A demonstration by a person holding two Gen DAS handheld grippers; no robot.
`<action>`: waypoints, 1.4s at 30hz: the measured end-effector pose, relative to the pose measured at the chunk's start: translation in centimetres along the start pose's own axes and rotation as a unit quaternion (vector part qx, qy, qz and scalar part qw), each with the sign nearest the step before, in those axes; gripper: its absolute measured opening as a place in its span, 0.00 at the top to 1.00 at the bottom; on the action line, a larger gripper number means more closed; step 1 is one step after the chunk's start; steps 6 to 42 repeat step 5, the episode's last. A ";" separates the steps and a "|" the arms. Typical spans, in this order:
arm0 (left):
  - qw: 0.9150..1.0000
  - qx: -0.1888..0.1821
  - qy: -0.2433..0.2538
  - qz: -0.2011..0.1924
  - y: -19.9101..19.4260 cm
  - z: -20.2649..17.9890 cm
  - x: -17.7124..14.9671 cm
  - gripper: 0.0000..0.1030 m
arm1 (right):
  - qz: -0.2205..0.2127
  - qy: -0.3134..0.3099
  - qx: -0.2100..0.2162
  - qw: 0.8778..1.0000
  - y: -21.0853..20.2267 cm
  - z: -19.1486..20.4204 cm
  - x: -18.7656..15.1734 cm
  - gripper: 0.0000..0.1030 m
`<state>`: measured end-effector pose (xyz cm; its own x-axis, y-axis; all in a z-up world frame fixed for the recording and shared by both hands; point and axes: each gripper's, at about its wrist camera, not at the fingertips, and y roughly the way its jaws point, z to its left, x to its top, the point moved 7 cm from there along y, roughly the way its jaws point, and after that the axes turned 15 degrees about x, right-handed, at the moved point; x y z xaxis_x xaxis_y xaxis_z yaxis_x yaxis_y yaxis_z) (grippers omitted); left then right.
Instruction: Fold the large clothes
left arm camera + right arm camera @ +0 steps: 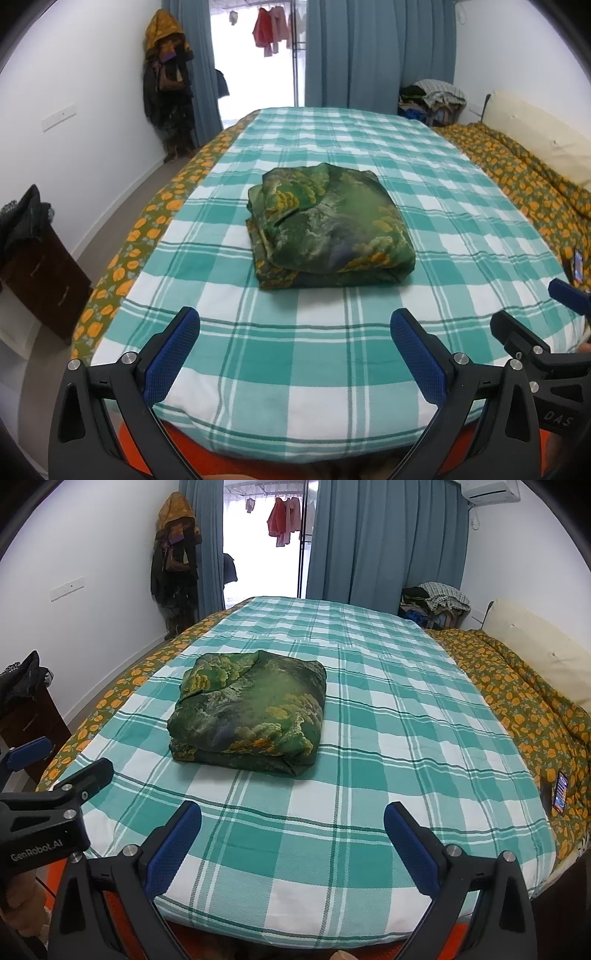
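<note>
1. Green and gold patterned fabric, a large garment (328, 225) (247, 712), lies folded into a thick bundle at the centre of the left wrist frame, on the teal-and-white checked blanket (369, 350) (369, 738).
2. The left gripper (295, 332) stands spread wide and empty at the bottom of its frame, apart from the bundle.
3. The right gripper (293, 823) is likewise wide and holds nothing.
4. A phone (560, 792) lies at the right edge, on the orange-flowered bedding (524, 701).
</note>
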<state>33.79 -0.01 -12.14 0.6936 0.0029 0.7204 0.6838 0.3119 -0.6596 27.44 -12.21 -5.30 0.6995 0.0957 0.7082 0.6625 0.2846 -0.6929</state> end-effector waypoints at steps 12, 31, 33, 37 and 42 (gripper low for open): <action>1.000 0.003 0.014 -0.013 -0.7 -0.6 0.0 0.00 | 0.000 0.004 0.000 1.000 -0.1 -0.3 -0.1 0.02; 1.000 0.003 0.014 -0.013 -0.7 -0.6 0.0 0.00 | 0.000 0.004 0.000 1.000 -0.1 -0.3 -0.1 0.02; 1.000 0.003 0.014 -0.013 -0.7 -0.6 0.0 0.00 | 0.000 0.004 0.000 1.000 -0.1 -0.3 -0.1 0.02; 1.000 0.003 0.014 -0.013 -0.7 -0.6 0.0 0.00 | 0.000 0.004 0.000 1.000 -0.1 -0.3 -0.1 0.02; 1.000 0.003 0.014 -0.013 -0.7 -0.6 0.0 0.00 | 0.000 0.004 0.000 1.000 -0.1 -0.3 -0.1 0.02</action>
